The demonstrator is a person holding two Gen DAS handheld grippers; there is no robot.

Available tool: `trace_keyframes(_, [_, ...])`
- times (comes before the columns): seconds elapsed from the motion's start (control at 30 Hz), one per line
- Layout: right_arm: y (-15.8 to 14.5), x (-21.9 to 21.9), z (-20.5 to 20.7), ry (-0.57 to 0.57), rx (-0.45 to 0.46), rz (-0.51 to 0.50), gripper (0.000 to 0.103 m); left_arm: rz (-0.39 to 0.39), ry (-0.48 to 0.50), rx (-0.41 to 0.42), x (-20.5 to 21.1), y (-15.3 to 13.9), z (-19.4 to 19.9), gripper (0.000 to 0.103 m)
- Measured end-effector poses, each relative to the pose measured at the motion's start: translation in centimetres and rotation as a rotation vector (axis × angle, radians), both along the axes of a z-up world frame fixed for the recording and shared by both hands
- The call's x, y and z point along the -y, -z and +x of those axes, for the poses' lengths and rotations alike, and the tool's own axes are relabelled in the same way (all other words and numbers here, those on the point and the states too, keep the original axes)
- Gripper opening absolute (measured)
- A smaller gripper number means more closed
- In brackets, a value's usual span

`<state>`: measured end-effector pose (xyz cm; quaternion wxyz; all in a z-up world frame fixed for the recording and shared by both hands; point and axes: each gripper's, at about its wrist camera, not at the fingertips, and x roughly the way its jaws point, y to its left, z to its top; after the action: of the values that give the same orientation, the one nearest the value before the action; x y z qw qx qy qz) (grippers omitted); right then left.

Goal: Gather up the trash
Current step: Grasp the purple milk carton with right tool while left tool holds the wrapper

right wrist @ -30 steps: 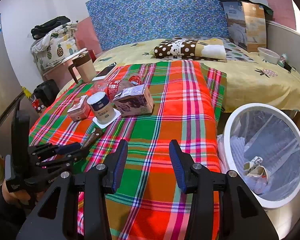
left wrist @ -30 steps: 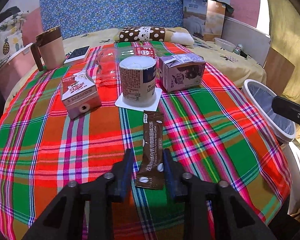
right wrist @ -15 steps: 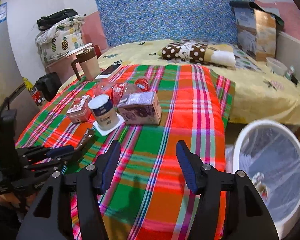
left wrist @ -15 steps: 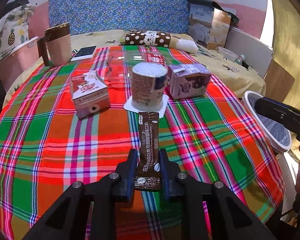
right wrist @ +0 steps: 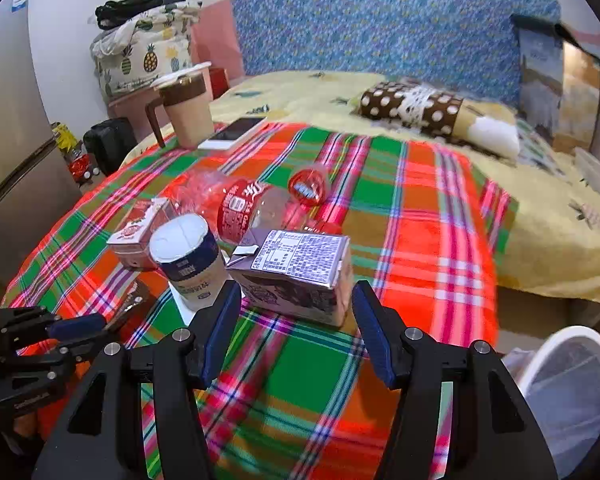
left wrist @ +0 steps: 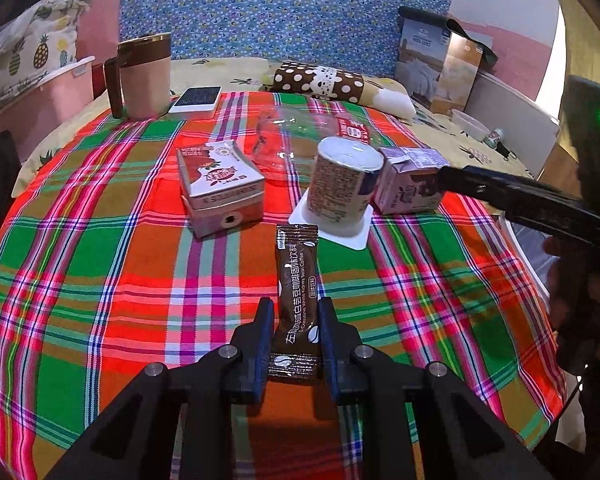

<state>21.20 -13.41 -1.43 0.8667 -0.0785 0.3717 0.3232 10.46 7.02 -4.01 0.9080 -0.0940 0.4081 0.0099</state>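
Note:
My left gripper is shut on the near end of a brown coffee sachet, which sticks out forward above the plaid tablecloth. My right gripper is open, its fingers either side of a purple drink carton lying on its side, not touching it. Beside it stand a paper cup on a white coaster, a red-and-white carton and a crushed clear plastic bottle. The left gripper shows at the lower left of the right wrist view.
A white bin with a clear liner stands off the table's right edge. A lidded mug and a phone sit at the table's far left. Behind is a bed with a dotted pillow.
My left gripper closed on the coffee sachet and lifted its near end. My right gripper moved from over the bin towards the table, up to the purple carton.

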Motion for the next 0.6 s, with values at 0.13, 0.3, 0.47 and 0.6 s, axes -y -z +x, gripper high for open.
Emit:
trace_keyframes(0.13, [0.0, -0.6, -1.6, -0.050, -0.033, 0.023, 0.059, -0.010, -0.009, -0.001, -0.5, 0.1, 0.0, 0.023])
trace_keyframes(0.3, [-1.0, -1.2, -4.8, -0.140, -0.016, 0.056, 0.059, -0.019, -0.025, 0.001, -1.1, 0.1, -0.3, 0.023])
trace_keyframes(0.47, [-1.8, -0.3, -4.2, -0.059, 0.056, 0.035, 0.059, -0.026, -0.027, 0.008, -1.3, 0.0, -0.6, 0.023])
trace_keyframes(0.6, [-0.7, -1.2, -2.6, -0.048, 0.036, -0.016, 0.059, -0.037, -0.026, 0.007, -1.5, 0.0, -0.6, 0.023])
